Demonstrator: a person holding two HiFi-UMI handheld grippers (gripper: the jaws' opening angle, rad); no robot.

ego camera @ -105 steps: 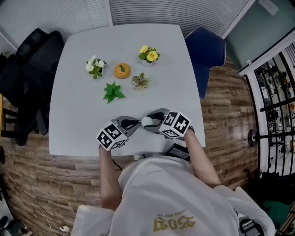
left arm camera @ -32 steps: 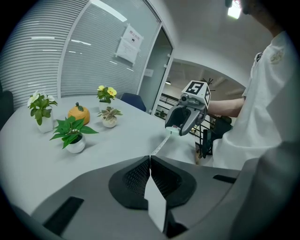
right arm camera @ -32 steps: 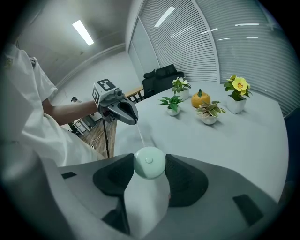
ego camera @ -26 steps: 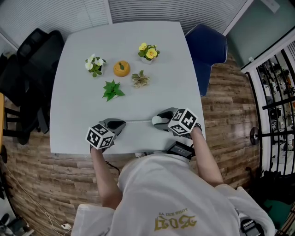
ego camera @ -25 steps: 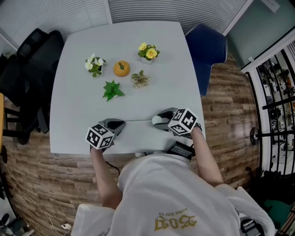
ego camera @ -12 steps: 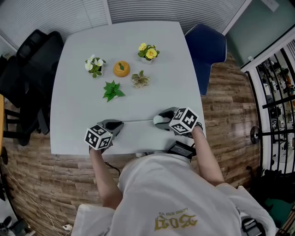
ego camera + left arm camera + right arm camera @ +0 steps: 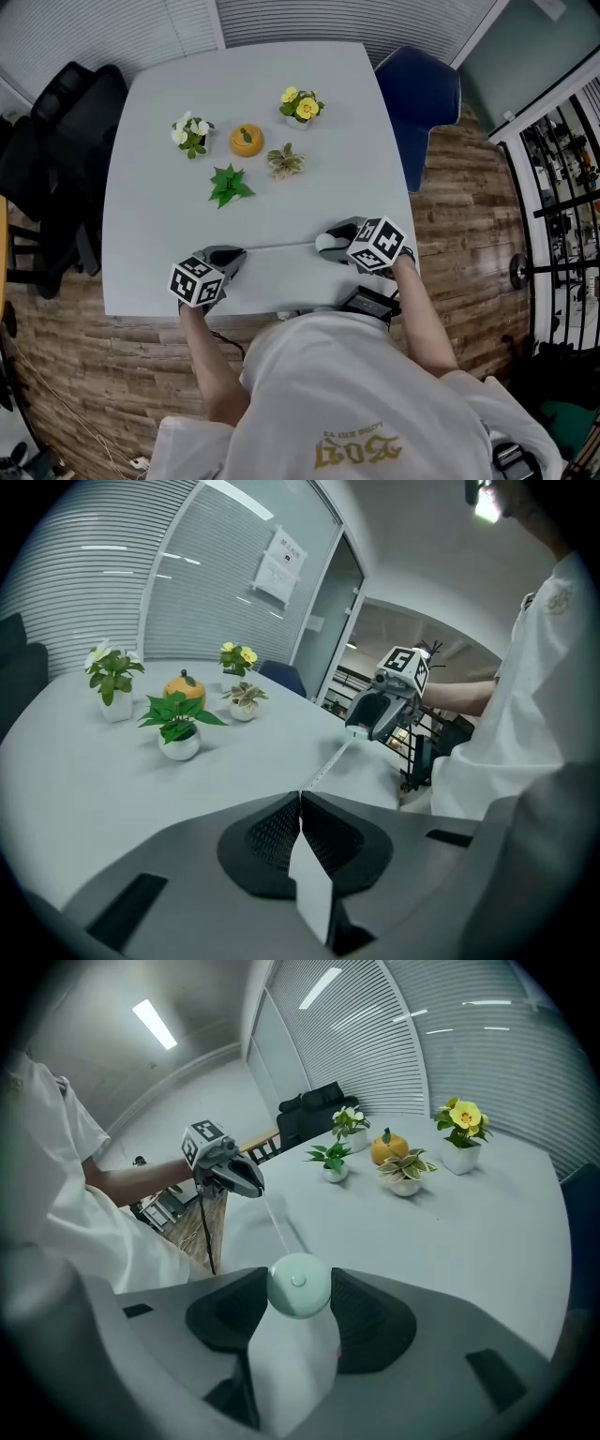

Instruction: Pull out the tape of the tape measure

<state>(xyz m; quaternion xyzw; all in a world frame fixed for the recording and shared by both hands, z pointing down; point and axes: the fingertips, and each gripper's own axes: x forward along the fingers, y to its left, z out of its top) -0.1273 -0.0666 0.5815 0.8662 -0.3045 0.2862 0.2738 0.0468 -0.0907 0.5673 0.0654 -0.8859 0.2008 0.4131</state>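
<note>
Right gripper (image 7: pixel 330 246) has its jaws set wide around the one round pale-green tape measure (image 7: pixel 298 1285), clamping its case. Left gripper (image 7: pixel 225 258) is pinched fully closed on the tip of the single tape (image 7: pixel 277 247), which runs taut between the two just above the table (image 7: pixel 150 234). Beyond both grippers stand four small potted plants (image 7: pixel 229 185) and one orange ornament (image 7: pixel 247 141).
</note>
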